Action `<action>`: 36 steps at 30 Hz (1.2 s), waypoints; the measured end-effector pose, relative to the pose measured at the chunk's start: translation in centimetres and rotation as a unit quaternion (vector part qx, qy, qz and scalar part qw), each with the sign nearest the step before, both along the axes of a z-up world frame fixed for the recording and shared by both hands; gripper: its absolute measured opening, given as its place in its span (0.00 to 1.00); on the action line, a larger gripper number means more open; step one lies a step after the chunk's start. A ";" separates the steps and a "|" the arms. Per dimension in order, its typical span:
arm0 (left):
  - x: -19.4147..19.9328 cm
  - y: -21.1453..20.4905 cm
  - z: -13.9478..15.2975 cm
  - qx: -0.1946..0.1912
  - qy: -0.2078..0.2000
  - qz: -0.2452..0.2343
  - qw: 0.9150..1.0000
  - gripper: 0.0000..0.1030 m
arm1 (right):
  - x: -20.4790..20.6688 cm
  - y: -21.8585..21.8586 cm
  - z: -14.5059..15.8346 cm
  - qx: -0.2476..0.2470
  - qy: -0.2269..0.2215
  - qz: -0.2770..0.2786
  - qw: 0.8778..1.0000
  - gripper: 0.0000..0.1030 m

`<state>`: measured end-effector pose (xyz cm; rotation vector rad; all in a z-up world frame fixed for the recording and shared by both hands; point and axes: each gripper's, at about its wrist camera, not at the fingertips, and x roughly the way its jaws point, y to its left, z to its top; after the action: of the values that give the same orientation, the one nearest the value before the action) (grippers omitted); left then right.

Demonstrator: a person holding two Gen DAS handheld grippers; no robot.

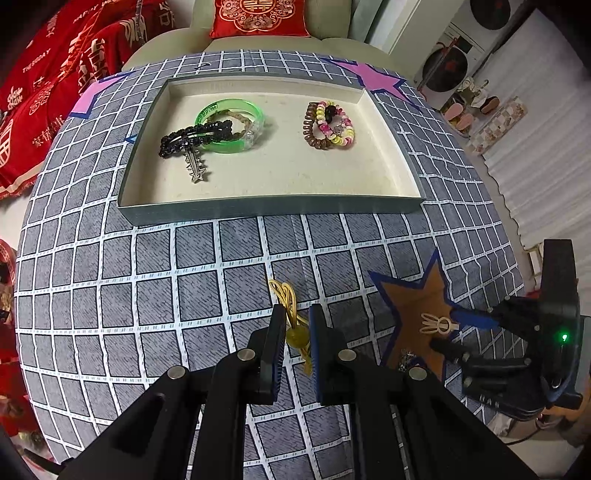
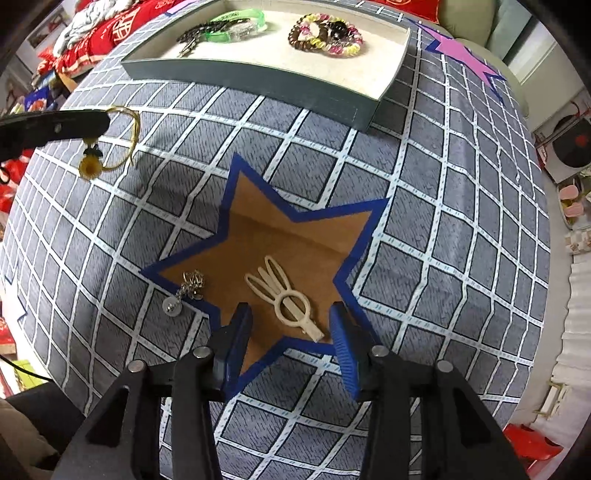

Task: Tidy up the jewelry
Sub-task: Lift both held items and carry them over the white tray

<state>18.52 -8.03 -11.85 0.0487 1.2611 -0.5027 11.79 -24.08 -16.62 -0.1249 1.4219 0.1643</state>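
My left gripper (image 1: 297,332) is shut on a yellow cord necklace (image 1: 284,295) with a round yellow pendant and holds it above the cloth; the right wrist view shows it hanging from the fingers (image 2: 110,140). My right gripper (image 2: 291,332) is open, its fingers either side of a cream rabbit-ear hair clip (image 2: 284,295) on a brown star (image 2: 295,236). That clip also shows in the left wrist view (image 1: 437,325). A small silver chain piece (image 2: 186,288) lies at the star's left edge. The tray (image 1: 258,210) holds a green bangle (image 1: 229,125), a black hair clip (image 1: 195,138) and beaded bracelets (image 1: 328,125).
A grey checked cloth (image 1: 147,277) covers the table. Pink stars (image 1: 373,79) mark its far corners. A sofa with a red cushion (image 1: 258,16) stands behind the table, and red bedding (image 1: 48,85) lies at the left.
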 end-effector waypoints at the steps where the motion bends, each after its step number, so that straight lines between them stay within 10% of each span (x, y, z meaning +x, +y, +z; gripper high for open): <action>1: 0.0 0.0 0.0 0.000 0.001 0.001 1.000 0.20 | 0.0 0.0 0.0 0.003 0.001 -0.004 1.000 0.20; 17: 0.4 0.1 1.3 -0.005 -0.011 0.003 1.000 0.20 | 0.0 -4.3 4.2 0.125 -0.016 -0.156 0.980 0.19; 36: 5.2 0.7 5.7 -0.019 -0.064 0.026 0.997 0.20 | 6.0 -4.6 9.4 0.175 -0.086 -0.177 0.965 0.19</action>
<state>23.73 -7.37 -6.18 0.0154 1.1245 -0.4718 17.77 -28.70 -7.22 0.3955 1.2005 0.1038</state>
